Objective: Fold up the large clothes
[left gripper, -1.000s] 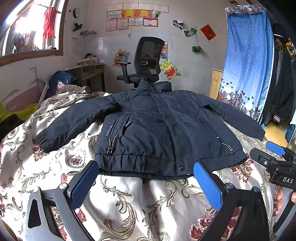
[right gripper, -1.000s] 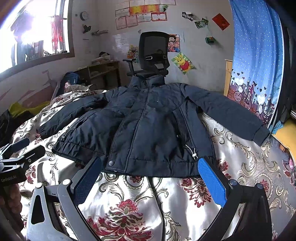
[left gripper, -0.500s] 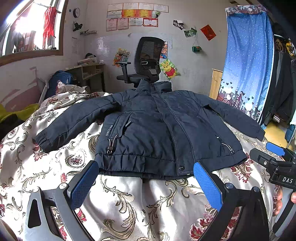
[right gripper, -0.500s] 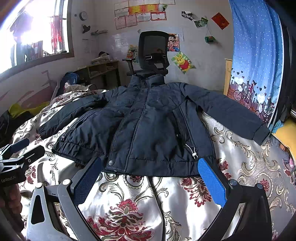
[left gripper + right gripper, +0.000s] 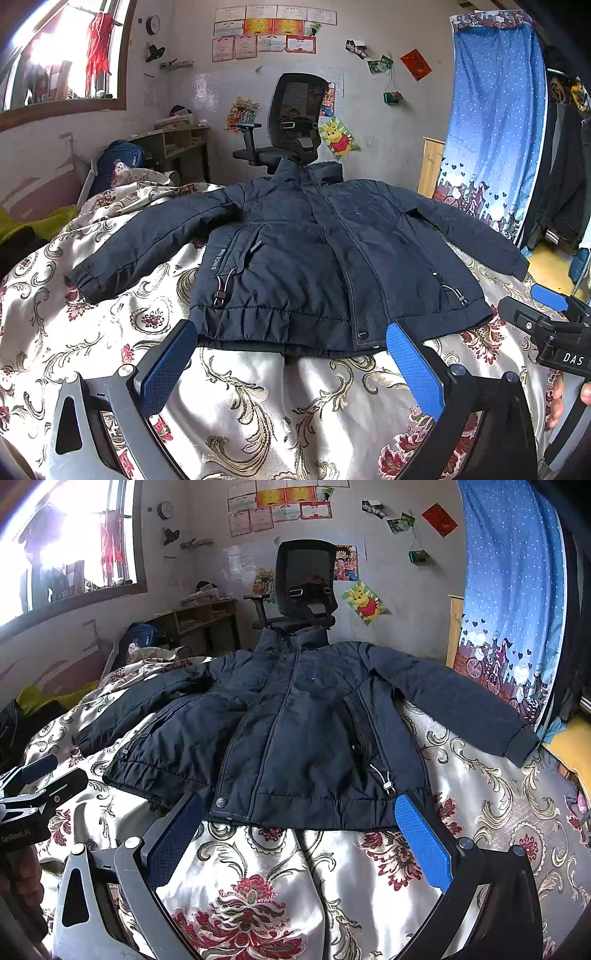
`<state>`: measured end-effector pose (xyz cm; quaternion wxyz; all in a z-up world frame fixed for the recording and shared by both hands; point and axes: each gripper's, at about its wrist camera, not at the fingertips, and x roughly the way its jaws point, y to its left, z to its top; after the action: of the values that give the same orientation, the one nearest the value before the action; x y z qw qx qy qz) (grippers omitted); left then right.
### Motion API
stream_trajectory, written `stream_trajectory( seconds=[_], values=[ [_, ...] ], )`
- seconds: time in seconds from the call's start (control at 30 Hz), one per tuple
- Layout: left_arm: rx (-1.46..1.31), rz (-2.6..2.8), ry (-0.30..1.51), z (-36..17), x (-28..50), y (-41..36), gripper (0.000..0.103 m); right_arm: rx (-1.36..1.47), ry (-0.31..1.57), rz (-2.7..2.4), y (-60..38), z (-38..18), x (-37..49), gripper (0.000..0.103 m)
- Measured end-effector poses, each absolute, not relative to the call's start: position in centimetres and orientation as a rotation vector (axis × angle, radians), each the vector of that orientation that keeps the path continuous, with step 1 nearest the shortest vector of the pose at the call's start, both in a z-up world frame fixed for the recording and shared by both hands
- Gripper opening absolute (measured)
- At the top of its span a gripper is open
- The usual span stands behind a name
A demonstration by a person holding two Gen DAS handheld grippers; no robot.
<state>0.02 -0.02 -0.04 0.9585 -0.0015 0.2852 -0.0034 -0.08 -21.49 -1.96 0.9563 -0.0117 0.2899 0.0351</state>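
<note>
Jacket: the dark padded jacket [image 5: 314, 258] lies front-up, sleeves spread, across the middle of the frame on the patterned bedspread [image 5: 258, 406].
Left gripper [image 5: 288, 365]: fingers released wide, empty, low in the frame just short of the hem.
Right gripper [image 5: 295, 838]: likewise spread and empty, by the hem.
Stage: folding looks not yet begun.
Risk: the slick bedspread may bunch into a grasp; thick padding could slip from a shallow pinch, and a lifted sleeve [image 5: 461, 705] may sag off the bed edge.

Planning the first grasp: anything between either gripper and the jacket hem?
Nothing visible. Only bare floral bedspread lies between the open left gripper, the open right gripper and the jacket hem.
</note>
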Motion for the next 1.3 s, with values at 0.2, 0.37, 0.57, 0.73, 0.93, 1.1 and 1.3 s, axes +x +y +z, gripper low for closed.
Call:
stream_trajectory(
  seconds=[0.2,0.37,0.57,0.73,0.93,1.1,1.3],
  values=[
    [-0.003,-0.007,0.579,0.0,0.0,0.0,0.103,-0.022,0.591,0.068,-21.6,-2.1,-0.3,0.102],
    [-0.003,-0.007,0.579,0.0,0.0,0.0,0.103,-0.022,0.592,0.068,-21.6,-2.2,-0.3,0.102],
    [-0.003,-0.007,0.579,0.0,0.0,0.0,0.103,-0.021,0.594,0.068,-21.6,-2.1,-0.2,0.102],
    [-0.003,-0.006,0.58,0.0,0.0,0.0,0.103,-0.024,0.598,0.068,-21.6,-2.1,-0.2,0.102],
    [0.005,0.029,0.604,-0.3,0.1,-1.7,0.103,-0.032,0.621,0.016,-21.6,-2.6,0.2,0.102],
    [-0.013,0.057,0.611,-0.1,0.9,0.2,0.103,0.07,0.628,-0.088,-23.8,-2.5,0.4,0.102],
    [-0.037,0.1,0.679,0.6,2.9,1.4,0.103,0.115,0.602,-0.189,-26.3,-1.4,2.5,0.102]
  ],
)
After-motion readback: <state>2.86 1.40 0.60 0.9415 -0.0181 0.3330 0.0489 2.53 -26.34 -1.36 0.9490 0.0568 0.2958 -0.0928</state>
